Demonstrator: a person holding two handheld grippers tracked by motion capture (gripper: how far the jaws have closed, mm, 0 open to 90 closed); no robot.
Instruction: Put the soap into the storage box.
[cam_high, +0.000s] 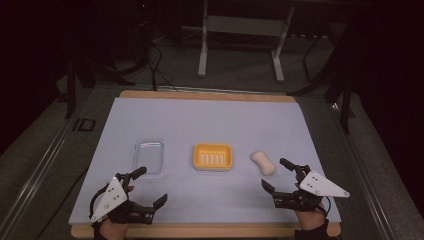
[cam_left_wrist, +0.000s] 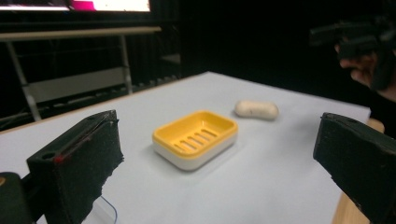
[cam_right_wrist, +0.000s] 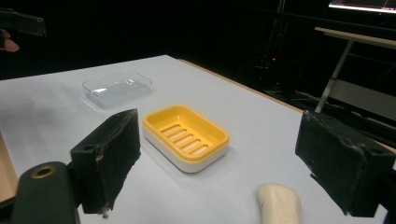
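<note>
Presumably the step in hand is picking up the soap bar (cam_high: 263, 163), which lies on the white table cover (cam_high: 210, 120) just right of the yellow soap dish (cam_high: 213, 156) and just ahead of the right gripper (cam_high: 278, 175), whose jaws stand wide apart and empty. Closing across the bar's narrow waist should hold best. The left gripper (cam_high: 150, 186) hovers near the clear plastic lid (cam_high: 149, 155), jaws also apart. Nothing blocks the path.

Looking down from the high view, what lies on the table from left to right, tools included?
Left gripper → clear lid → yellow soap dish → soap bar → right gripper.
</note>
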